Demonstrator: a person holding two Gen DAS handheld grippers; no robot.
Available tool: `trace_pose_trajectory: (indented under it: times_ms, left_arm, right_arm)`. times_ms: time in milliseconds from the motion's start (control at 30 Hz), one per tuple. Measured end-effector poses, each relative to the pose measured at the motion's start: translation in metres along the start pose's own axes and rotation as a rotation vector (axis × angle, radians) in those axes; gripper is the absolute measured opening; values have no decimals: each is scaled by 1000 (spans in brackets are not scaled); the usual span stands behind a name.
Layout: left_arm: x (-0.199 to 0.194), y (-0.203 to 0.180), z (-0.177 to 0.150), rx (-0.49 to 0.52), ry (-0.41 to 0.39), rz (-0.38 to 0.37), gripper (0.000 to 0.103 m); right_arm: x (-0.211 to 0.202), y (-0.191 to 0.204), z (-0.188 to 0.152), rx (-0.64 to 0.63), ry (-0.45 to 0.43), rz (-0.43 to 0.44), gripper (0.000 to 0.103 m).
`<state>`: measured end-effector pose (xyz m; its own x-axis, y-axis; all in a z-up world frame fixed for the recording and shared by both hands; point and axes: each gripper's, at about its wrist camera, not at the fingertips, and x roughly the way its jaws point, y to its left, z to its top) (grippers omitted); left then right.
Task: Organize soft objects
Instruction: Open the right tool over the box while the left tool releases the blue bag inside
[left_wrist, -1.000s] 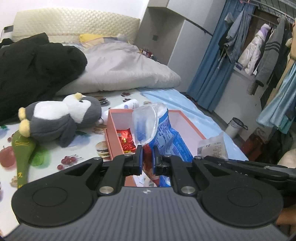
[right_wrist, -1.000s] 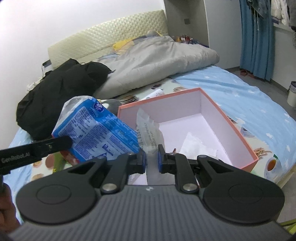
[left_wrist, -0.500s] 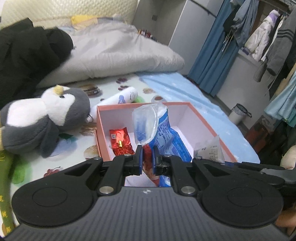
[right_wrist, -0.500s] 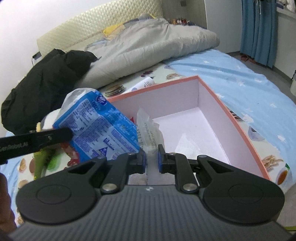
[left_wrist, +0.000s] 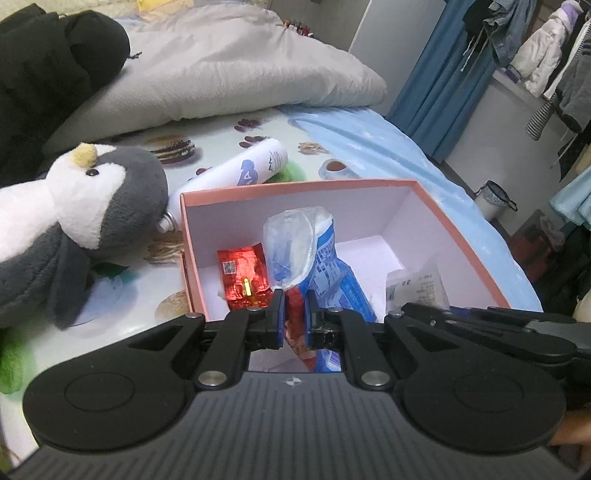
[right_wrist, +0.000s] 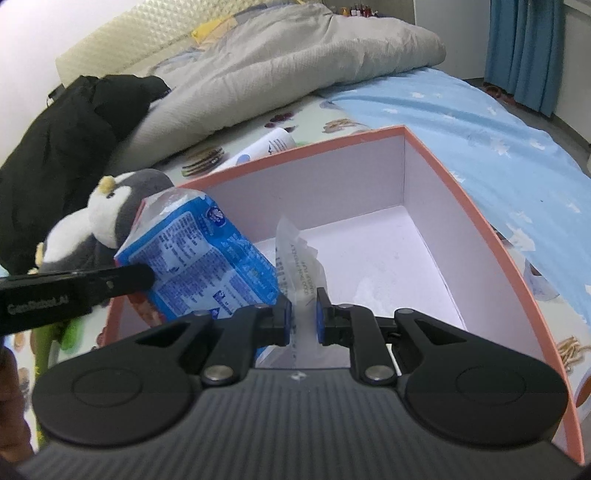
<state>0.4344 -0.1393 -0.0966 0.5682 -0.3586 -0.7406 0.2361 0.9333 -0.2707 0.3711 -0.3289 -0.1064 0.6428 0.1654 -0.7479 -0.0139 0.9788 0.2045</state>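
The left gripper (left_wrist: 294, 318) pinches the blue packet (left_wrist: 328, 266) over the pink box (left_wrist: 295, 185); the right gripper (right_wrist: 303, 320) clamps a clear pouch (right_wrist: 295, 254) beside it. Inside the box – a red sachet (left_wrist: 242, 275). Beyond its left wall, the penguin plush (left_wrist: 81, 218).

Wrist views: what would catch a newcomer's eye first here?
The pink-rimmed box on the bed fills both views, with a shiny red packet on its floor. Over it, the left tool is shut on a blue-printed bag and the right tool on a clear wrapper. A penguin plush lies left of the box.
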Motion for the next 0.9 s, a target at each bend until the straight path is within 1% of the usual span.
trace_pose_trajectory:
  times_ms: [67, 100, 133, 167, 200, 233, 267, 300, 333, 500, 600, 700, 900]
  left_arm:
    - [1, -1, 2, 13, 1, -1, 13]
    - [-1, -2, 2, 18, 0, 4, 17]
    - [-1, -2, 4, 18, 7, 13, 28]
    - [-2, -1, 5, 12, 13, 16, 34]
    - [-5, 1, 5, 3, 10, 20, 44]
    - [-9, 2, 5, -5, 1, 26, 50]
    - [-14, 2, 6, -11, -8, 32, 52]
    - [-20, 2, 6, -13, -17, 38, 57]
    - [-27, 1, 7, -12, -27, 45, 59]
    - [-66, -9, 5, 8, -74, 51, 59]
    - [-93, -18, 0, 17, -105, 46, 60]
    - [-122, -27, -7, 25, -143, 41, 64]
    - [-180, -41, -27, 31, -206, 38, 65]
  right_arm:
    - [1, -1, 0, 1, 11, -4, 19]
    - [1, -1, 0, -3, 14, -9, 23]
    - [-1, -1, -1, -4, 17, -12, 38]
    - [-2, -2, -1, 0, 16, -15, 48]
    - [-5, -3, -2, 8, 8, -17, 62]
    - [-9, -4, -2, 12, -4, -21, 64]
    - [-11, -6, -1, 13, -7, -25, 64]
    - [-15, -7, -2, 16, -11, -24, 64]
    - [-20, -7, -2, 24, -17, -20, 64]
    - [-53, -2, 0, 21, -72, -8, 64]
    - [-83, 5, -2, 9, -121, 5, 64]
    - [-111, 10, -6, 2, -163, 17, 64]
    - [-164, 24, -17, -25, -231, 35, 64]
